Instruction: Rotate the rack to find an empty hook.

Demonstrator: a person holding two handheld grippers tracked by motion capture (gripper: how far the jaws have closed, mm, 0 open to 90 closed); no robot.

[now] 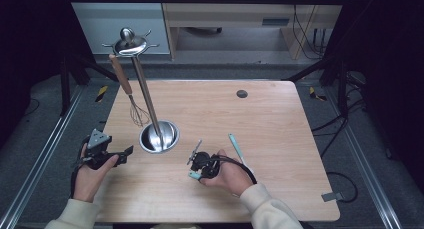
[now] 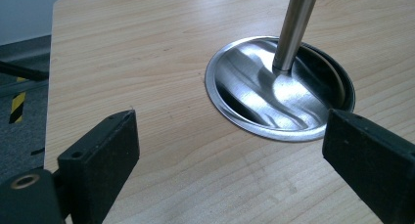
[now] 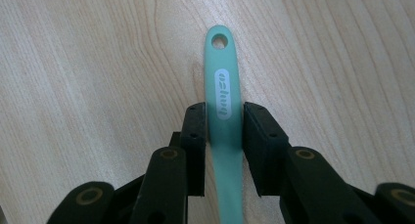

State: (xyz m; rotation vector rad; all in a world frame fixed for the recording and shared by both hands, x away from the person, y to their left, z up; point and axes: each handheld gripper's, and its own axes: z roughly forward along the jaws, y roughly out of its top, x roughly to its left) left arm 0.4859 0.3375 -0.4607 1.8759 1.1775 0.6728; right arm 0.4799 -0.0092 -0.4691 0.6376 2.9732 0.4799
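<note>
Right hand-held gripper clamps teal utensil handle; utensil's working end hidden below.

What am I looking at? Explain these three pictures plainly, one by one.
A person at a wooden table holds hand-operated tongs in each hand. The high view looks down from above; the other two come from cameras riding on the tongs. On the table is a steel stand with a whisk hanging from it. The left tongs are open and empty, near the stand's base. The right tongs are closed on a teal utensil lying flat.
</note>
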